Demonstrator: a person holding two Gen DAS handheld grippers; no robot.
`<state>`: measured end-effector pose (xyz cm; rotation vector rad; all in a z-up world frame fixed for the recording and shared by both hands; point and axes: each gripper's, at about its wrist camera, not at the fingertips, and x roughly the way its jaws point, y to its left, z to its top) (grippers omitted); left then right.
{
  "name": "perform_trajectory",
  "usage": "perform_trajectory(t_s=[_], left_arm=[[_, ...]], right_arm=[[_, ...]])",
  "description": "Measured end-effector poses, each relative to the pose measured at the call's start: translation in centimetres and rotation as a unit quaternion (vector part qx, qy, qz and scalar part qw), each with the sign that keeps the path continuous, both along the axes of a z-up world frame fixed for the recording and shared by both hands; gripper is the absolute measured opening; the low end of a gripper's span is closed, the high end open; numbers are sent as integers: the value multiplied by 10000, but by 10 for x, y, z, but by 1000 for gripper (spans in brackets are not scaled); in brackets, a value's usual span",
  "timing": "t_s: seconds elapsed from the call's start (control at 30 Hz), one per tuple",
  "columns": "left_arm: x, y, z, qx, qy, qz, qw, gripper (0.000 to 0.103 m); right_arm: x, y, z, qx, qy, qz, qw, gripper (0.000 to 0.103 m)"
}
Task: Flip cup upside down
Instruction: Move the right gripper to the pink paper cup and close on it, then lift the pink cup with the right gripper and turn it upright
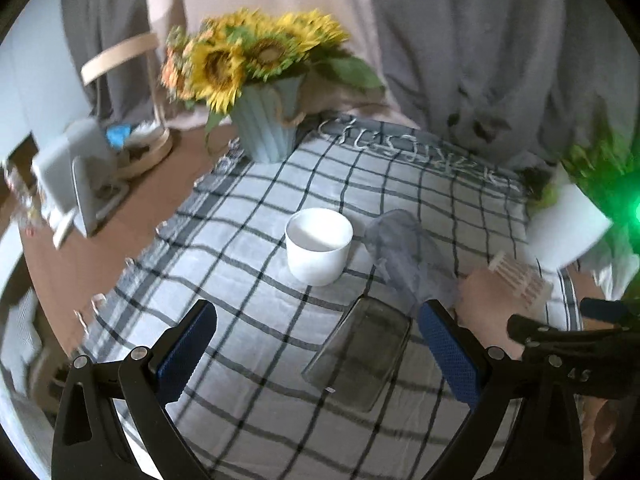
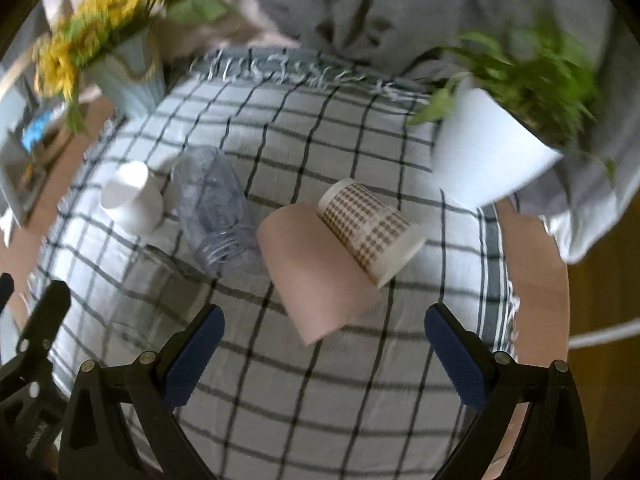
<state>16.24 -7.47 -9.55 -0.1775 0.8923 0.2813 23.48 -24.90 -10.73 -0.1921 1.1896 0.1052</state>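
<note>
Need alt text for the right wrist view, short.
Open right tongs hover over a checked cloth, facing a pink cup with a patterned paper cup leaning on it. A clear bottle lies left of them.

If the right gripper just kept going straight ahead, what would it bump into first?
Probably the pink cup, lying on its side right ahead of the open right gripper. The checked paper cup lies against it just beyond. Depth is hard to judge.

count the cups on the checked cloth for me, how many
3: a white cup upright at the left, a pink cup on its side mid-cloth, and a patterned paper cup on its side, leaning against the pink one. None seem hidden.
</note>
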Motion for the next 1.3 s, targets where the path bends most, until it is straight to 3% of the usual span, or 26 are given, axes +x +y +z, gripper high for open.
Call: perform_trajectory(t_s=[0.17,0.43,0.53,1.03,1.13,1.3], left_arm=[[23,-5,-9,25,276,105,9996,103],[40,-9,-12,-42,444,241,9987,103],[42,-10,-13,-33,454,279,9986,103],[54,-7,-21,-119,620,314,9975,103],[54,-3,-21,-153,591,346,9975,103],[56,-2,-19,-92,588,372,9975,103]], right_arm=[[36,11,-15,-244,541,474,9971,98],[72,26,-35,-612,1415,1101,9819,95],[77,29,-44,-784,1687,1269,9743,89],[102,31,-74,-849,2234,1333,9618,85],[103,35,-77,-702,2397,1458,9573,75],[106,39,-82,-705,2544,1249,9564,73]])
